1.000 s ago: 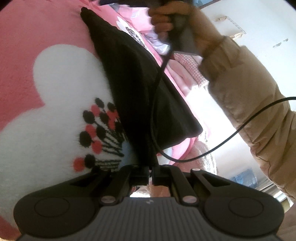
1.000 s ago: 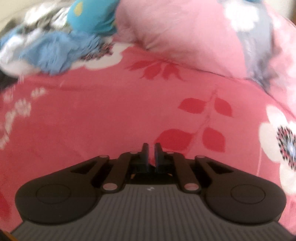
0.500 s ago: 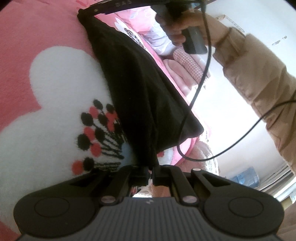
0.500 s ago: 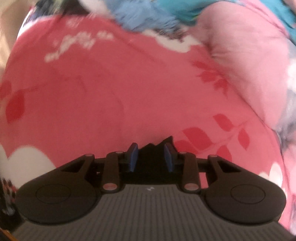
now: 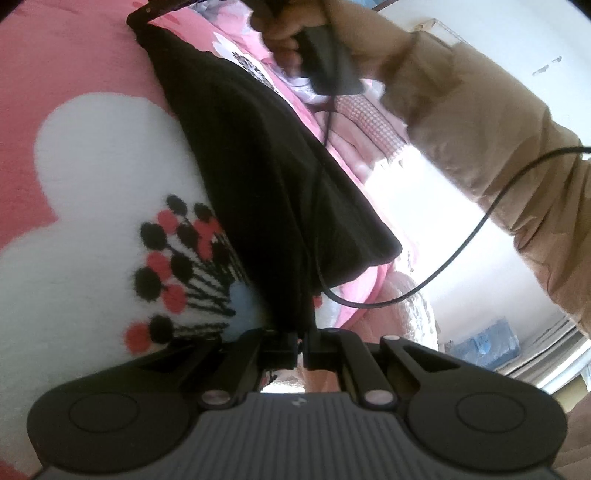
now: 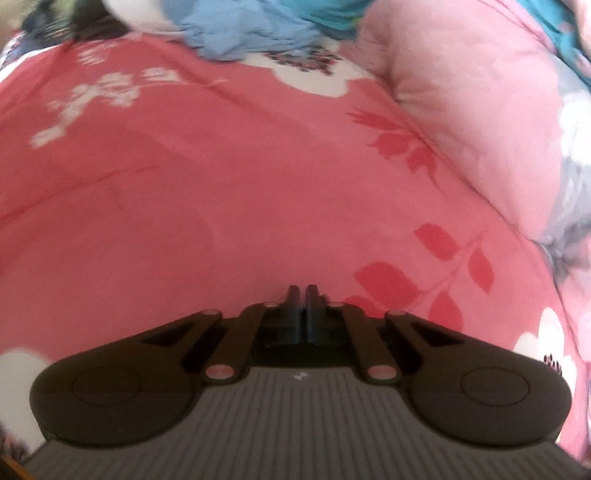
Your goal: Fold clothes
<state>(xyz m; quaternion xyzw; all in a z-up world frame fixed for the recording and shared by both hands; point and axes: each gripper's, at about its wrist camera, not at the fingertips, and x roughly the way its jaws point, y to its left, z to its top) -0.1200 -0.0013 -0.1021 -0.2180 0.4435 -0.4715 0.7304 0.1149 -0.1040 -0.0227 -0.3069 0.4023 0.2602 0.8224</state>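
A black garment (image 5: 258, 166) hangs stretched over the pink flowered blanket (image 5: 74, 55) in the left wrist view. My left gripper (image 5: 301, 334) is shut on its near edge at the bottom. Its far corner rises to the top left, where the tip of my right gripper (image 5: 140, 13) pinches it. A hand (image 5: 288, 37) holds that gripper's handle. In the right wrist view my right gripper (image 6: 302, 291) has its fingers pressed together over the blanket (image 6: 221, 203). The cloth between them is hidden there.
A beige sleeve (image 5: 480, 129) and a black cable (image 5: 461, 240) cross the right side. A pile of blue and teal clothes (image 6: 251, 33) lies at the far edge of the blanket. A puffy pink quilt (image 6: 461, 110) bulges at the right.
My right gripper stood open around the garment's corner half a second ago and has now shut on it. My left gripper has kept its hold on the near edge.
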